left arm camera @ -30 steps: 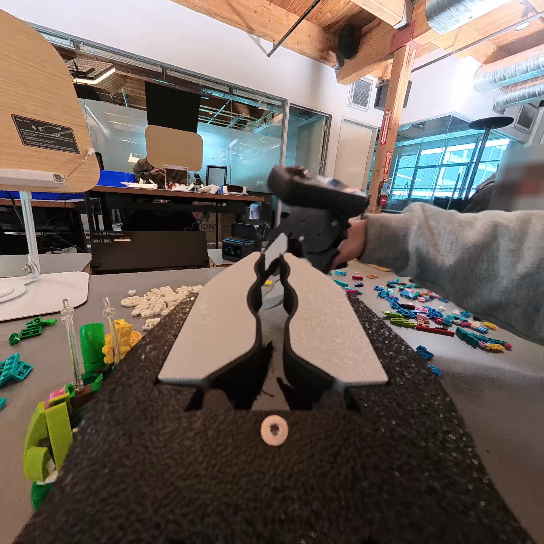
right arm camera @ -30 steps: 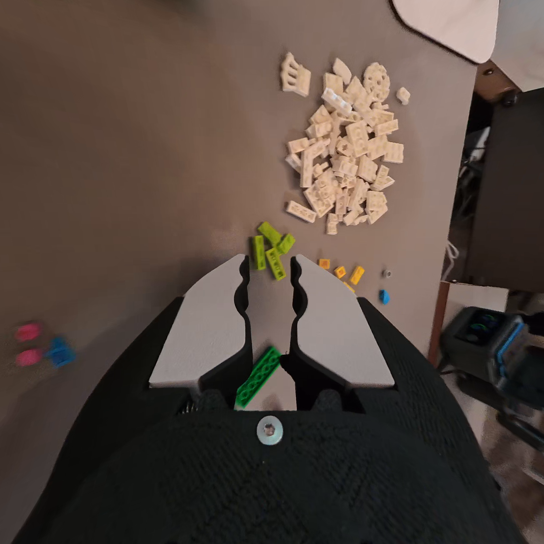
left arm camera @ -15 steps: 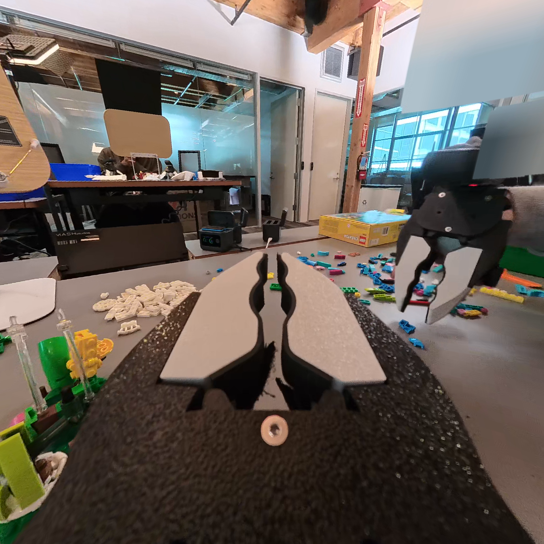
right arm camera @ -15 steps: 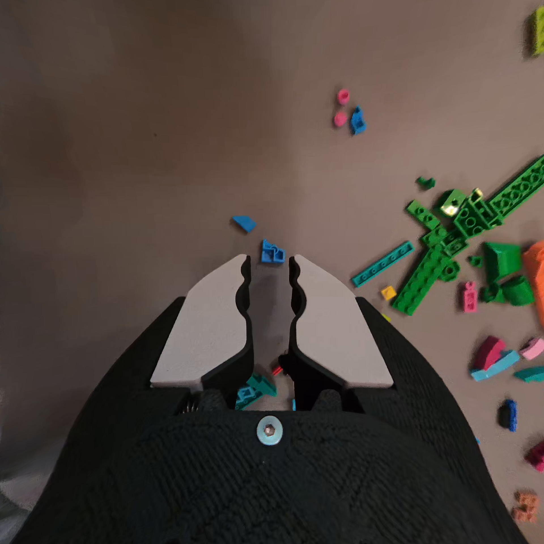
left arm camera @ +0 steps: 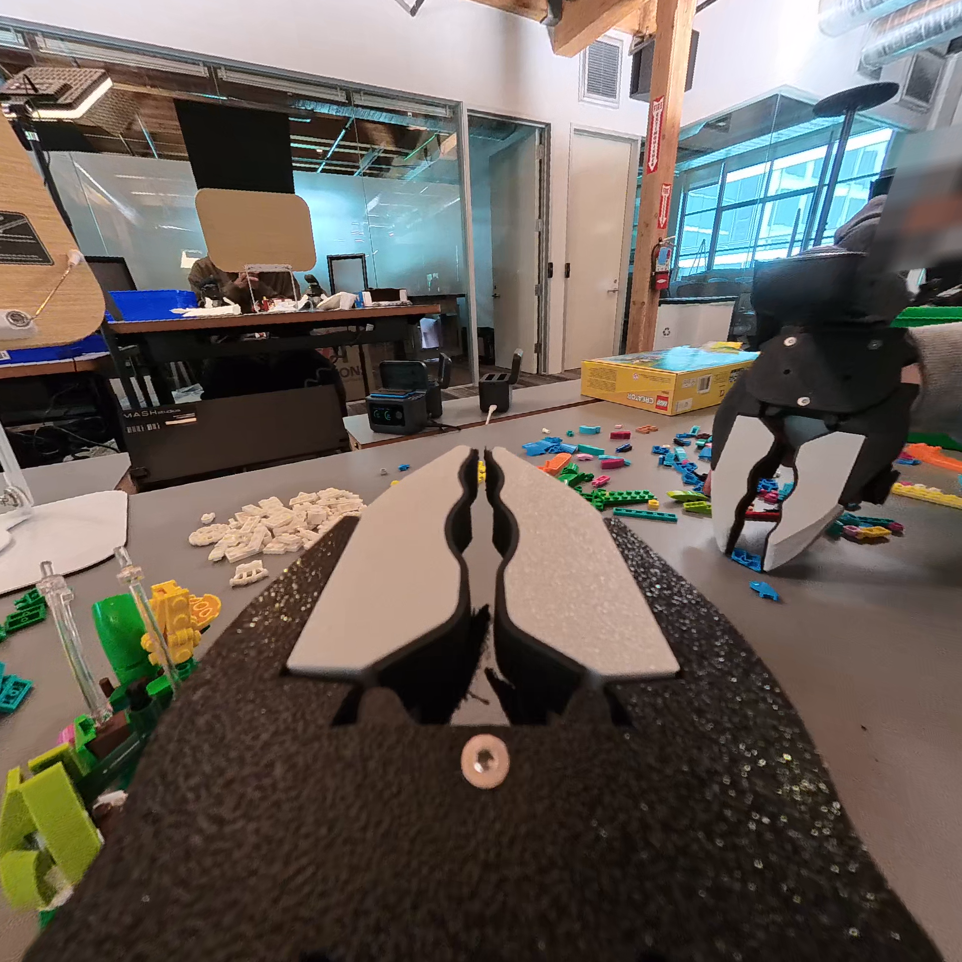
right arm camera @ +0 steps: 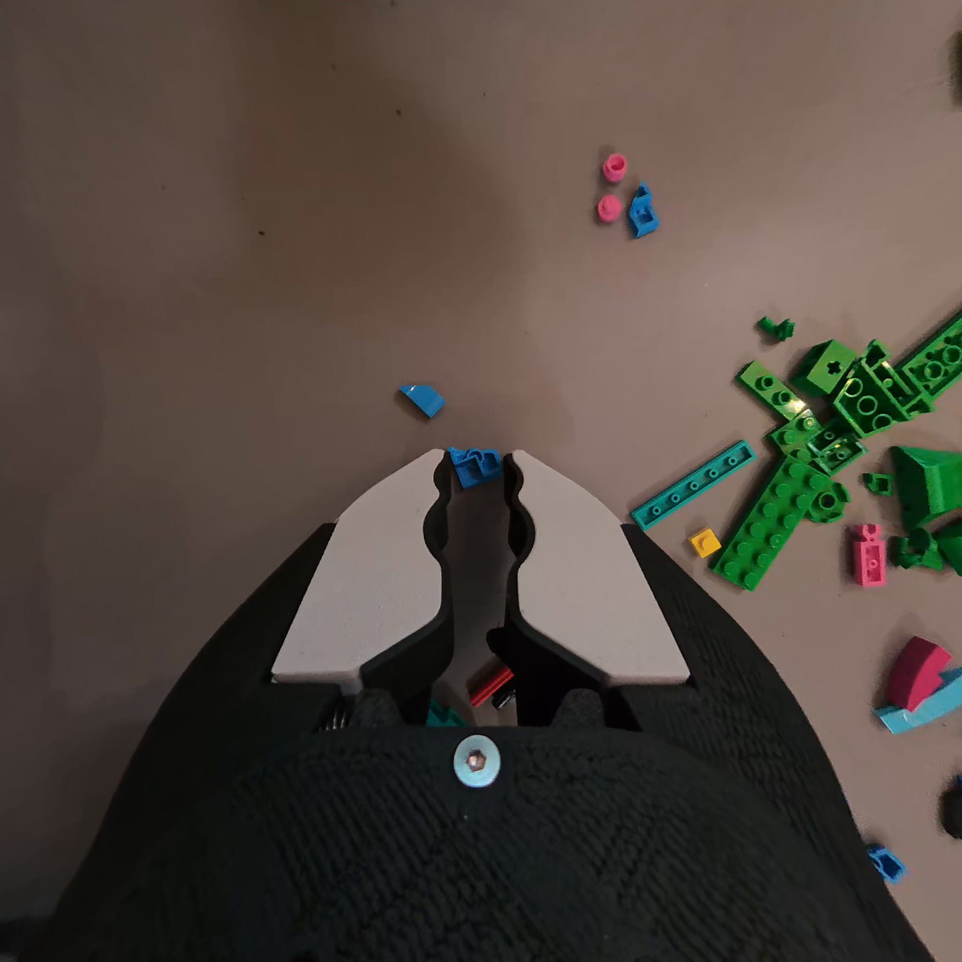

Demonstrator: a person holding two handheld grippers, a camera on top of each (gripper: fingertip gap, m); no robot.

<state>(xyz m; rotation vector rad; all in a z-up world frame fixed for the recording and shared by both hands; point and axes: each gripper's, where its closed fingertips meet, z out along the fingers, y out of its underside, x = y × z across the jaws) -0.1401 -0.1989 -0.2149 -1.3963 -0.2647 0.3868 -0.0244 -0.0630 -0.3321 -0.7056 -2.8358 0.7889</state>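
My right gripper (right arm camera: 475,460) points down at the desk (right arm camera: 260,260), its jaws a little apart around one small blue brick (right arm camera: 473,465) lying on the desk; the left pad touches it, but a sliver of gap shows at the right pad. I count a second blue piece (right arm camera: 422,400) just beyond it, two pink studs (right arm camera: 610,188) farther off, and one teal strip (right arm camera: 692,485). My left gripper (left arm camera: 482,458) is closed on nothing above the desk; the green bricks (right arm camera: 853,416) are cut off at the frame edge.

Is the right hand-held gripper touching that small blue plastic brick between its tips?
Cannot tell. The right wrist view shows the small blue plastic brick between the right hand-held gripper's tips: against the left one, a thin dark sliver before the right.
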